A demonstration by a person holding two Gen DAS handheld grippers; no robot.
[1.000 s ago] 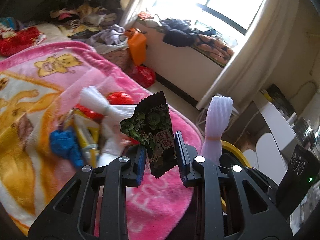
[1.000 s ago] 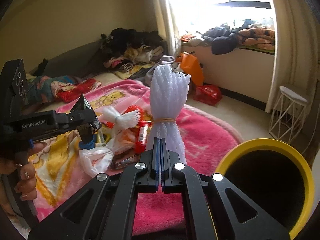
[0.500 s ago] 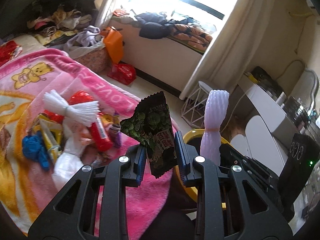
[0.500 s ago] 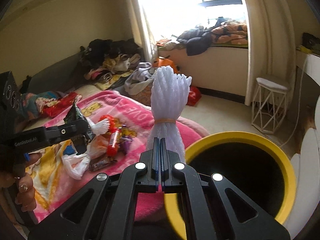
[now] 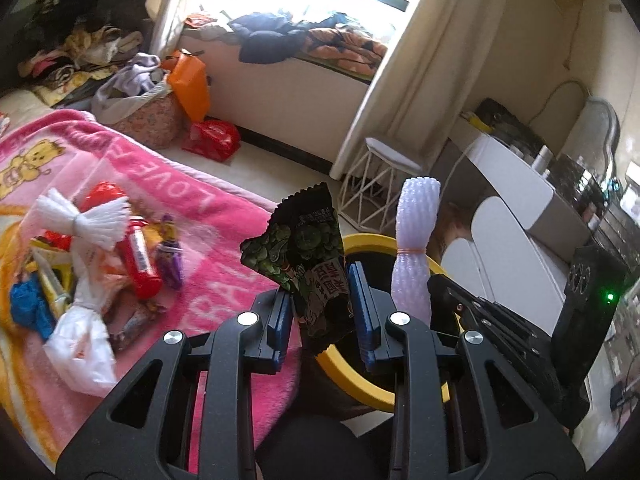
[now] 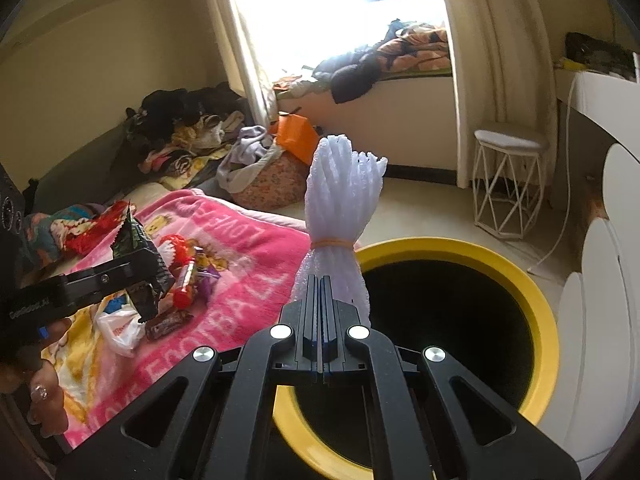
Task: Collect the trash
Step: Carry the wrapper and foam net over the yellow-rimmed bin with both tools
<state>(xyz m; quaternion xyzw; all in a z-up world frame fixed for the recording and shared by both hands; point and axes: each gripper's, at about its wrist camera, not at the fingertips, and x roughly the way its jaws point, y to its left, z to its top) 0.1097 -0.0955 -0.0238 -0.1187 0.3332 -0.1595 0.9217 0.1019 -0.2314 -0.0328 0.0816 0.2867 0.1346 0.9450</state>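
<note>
The left gripper (image 5: 320,300) has its blue pads squeezed on a crinkly snack wrapper (image 5: 304,256). The wrapper is dark and shiny, with green pea pictures and a zigzag top edge. It sticks straight up from between the jaws.

The right gripper (image 6: 320,300) has its jaws pressed tight together on the bottom of a white foam net bundle (image 6: 340,208). The bundle is soft and ribbed, tied in the middle with a thin orange rubber band (image 6: 332,243), and it fans out at the top like a bunch of flowers.

Just past and below the right jaws is a round trash bin (image 6: 536,304) with a smooth yellow rim and a dark black inside. From the left gripper's view, the same bin sits right under and behind the wrapper.

To the left of both jaws lies a fluffy pink blanket (image 5: 216,216) with big letters and a yellow bear on it. A pile of trash rests on it: another white foam net bundle (image 5: 80,218) tied like a bow, a shiny red wrapper (image 5: 138,258), a small purple wrapper (image 5: 170,252), a blue crumpled piece (image 5: 26,308) and a white plastic bag (image 5: 80,344) twisted at the top.

A white wire stool (image 6: 508,184) stands on the floor far beyond the bin.
</note>
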